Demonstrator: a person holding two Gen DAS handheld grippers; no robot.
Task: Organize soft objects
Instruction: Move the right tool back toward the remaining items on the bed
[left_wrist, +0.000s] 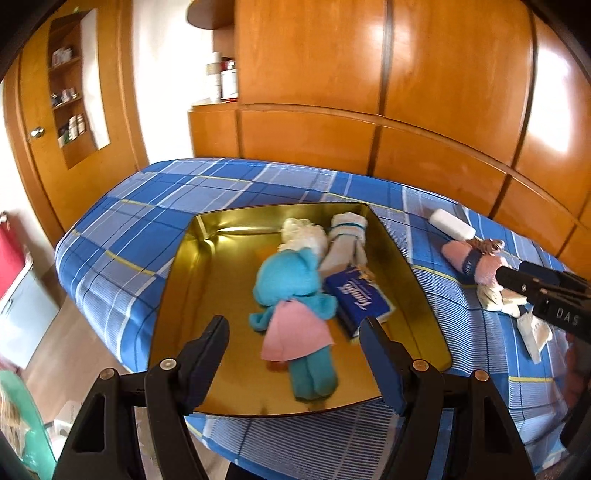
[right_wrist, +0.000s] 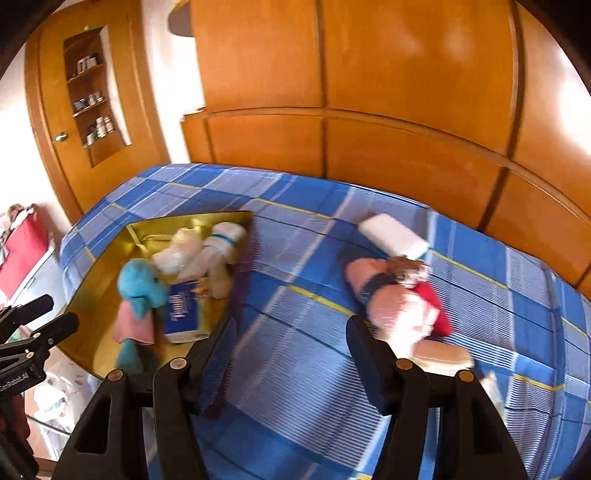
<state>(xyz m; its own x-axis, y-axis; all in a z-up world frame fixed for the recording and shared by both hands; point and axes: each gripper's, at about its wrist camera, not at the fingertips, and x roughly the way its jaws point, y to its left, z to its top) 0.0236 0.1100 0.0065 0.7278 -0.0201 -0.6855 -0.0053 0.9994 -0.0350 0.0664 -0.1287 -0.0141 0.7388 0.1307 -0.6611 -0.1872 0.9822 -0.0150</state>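
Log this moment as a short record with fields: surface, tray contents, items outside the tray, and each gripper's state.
surface: bed with blue plaid sheet
container: gold tray lying on the sheet
in tray: blue plush toy, white plush toy, rolled white cloth, blue tissue pack
outside tray: white roll, pink bundle, red item beside it
left gripper: open, empty, above the tray
right gripper: open, empty, above bare sheet

Home bedroom: bed w/ blue plaid sheet (left_wrist: 221, 192), wood wardrobe (left_wrist: 406, 92), door w/ knob (left_wrist: 36, 132).
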